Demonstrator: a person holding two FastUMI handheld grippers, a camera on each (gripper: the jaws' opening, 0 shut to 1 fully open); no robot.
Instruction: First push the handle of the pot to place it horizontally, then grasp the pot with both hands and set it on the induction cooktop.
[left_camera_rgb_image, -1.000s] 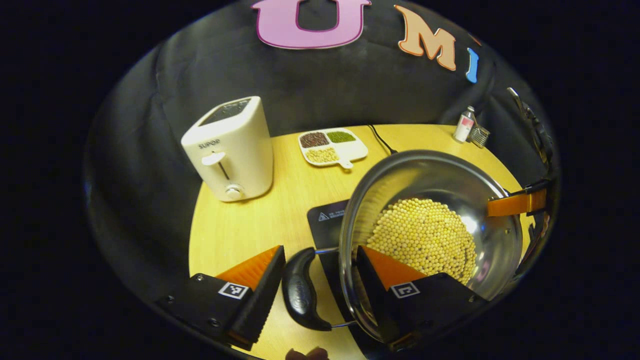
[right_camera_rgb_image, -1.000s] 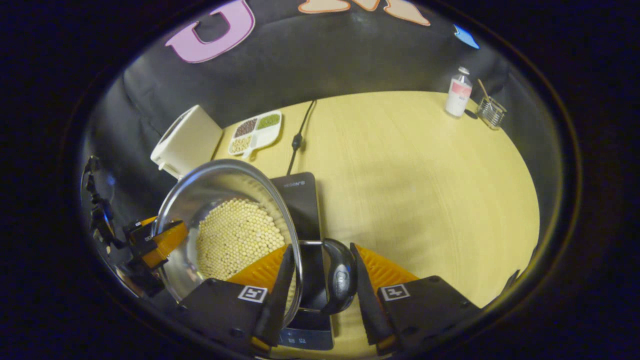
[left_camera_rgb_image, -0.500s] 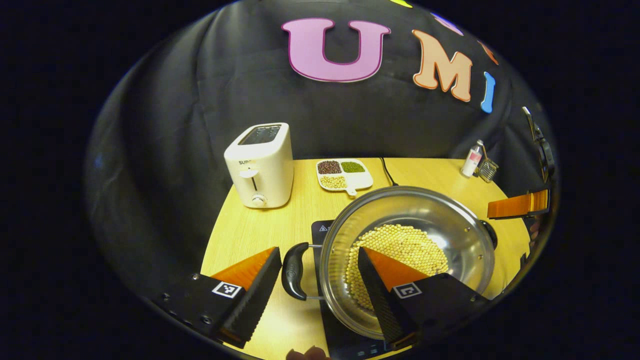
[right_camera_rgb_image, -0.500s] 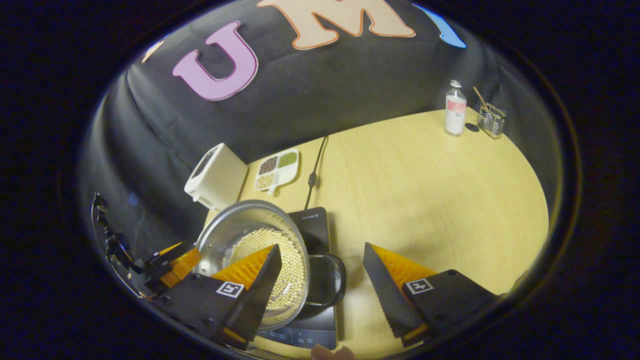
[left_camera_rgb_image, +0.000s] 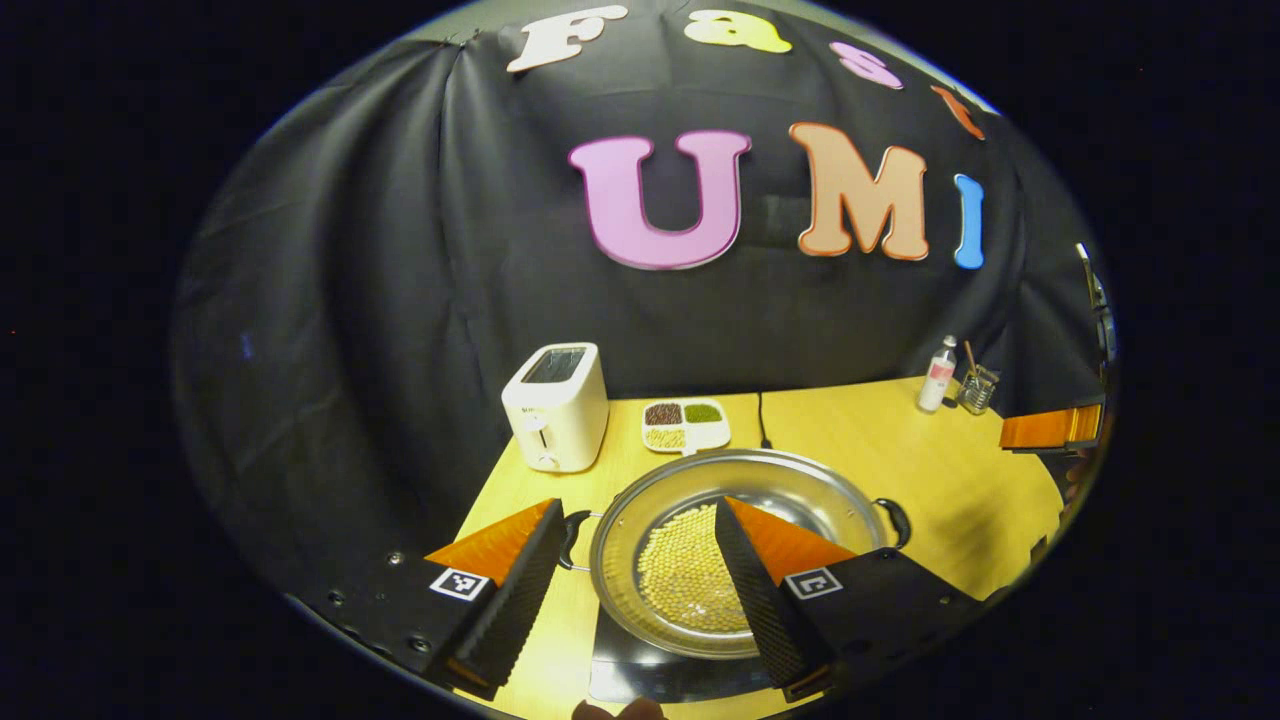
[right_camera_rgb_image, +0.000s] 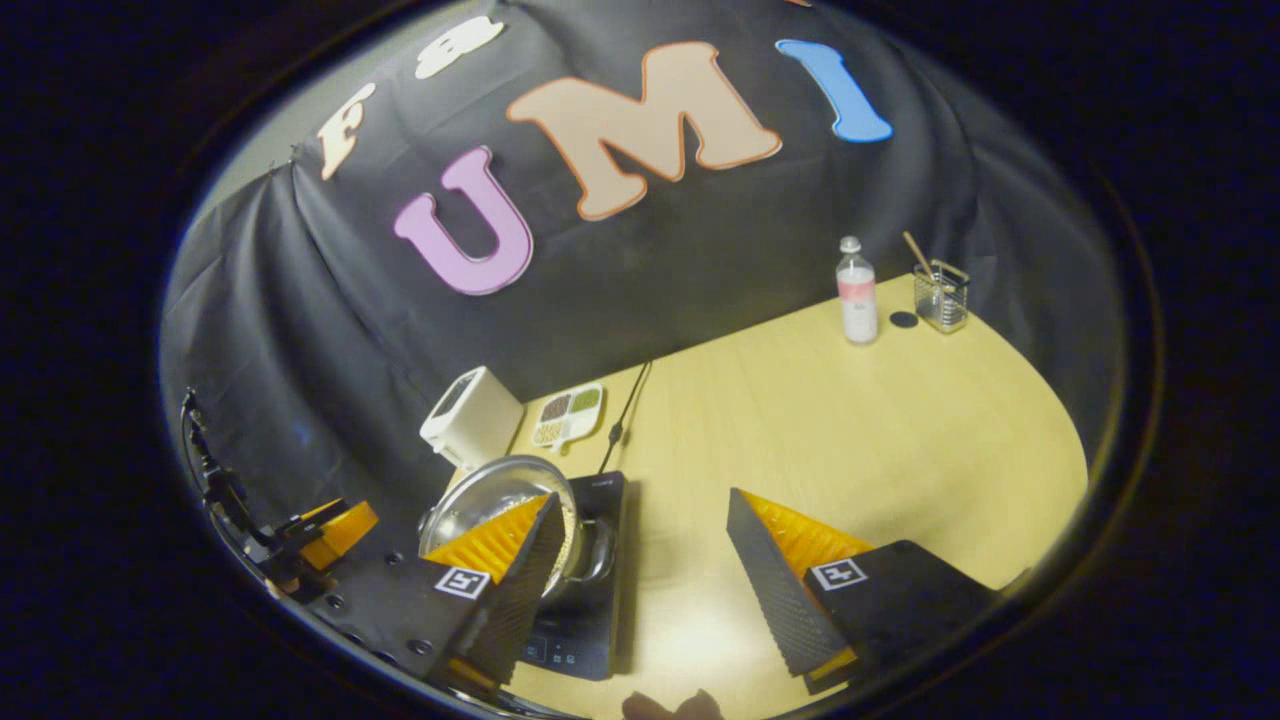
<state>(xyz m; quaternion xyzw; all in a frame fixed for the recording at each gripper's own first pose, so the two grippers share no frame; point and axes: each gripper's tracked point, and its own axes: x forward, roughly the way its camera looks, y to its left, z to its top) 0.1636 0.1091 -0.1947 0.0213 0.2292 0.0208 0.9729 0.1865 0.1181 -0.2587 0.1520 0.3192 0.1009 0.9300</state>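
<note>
A steel pot (left_camera_rgb_image: 690, 480) with yellow beans in it sits on the black induction cooktop (left_camera_rgb_image: 650, 675), one dark handle (left_camera_rgb_image: 570, 525) at each side. My left gripper (left_camera_rgb_image: 638, 505) is open, held above and short of the pot, touching nothing. In the right gripper view the pot (right_camera_rgb_image: 480, 500) stands on the cooktop (right_camera_rgb_image: 590, 620) at the lower left. My right gripper (right_camera_rgb_image: 642, 495) is open over bare table to the pot's right. The right gripper (left_camera_rgb_image: 1050, 428) also shows at the far right of the left gripper view, and the left gripper (right_camera_rgb_image: 335, 525) at the far left of the right gripper view.
A white toaster (left_camera_rgb_image: 555, 405) and a divided dish of beans (left_camera_rgb_image: 685, 425) stand behind the pot, with the cooktop's cord (left_camera_rgb_image: 760, 420) beside them. A small bottle (right_camera_rgb_image: 857, 305) and a wire holder (right_camera_rgb_image: 940, 297) stand at the far right corner of the wooden table (right_camera_rgb_image: 850, 430).
Both grippers have let go of the pot's handles and drawn back and upward. The pot, held tilted above the cooktop a second ago, now rests level on it.
</note>
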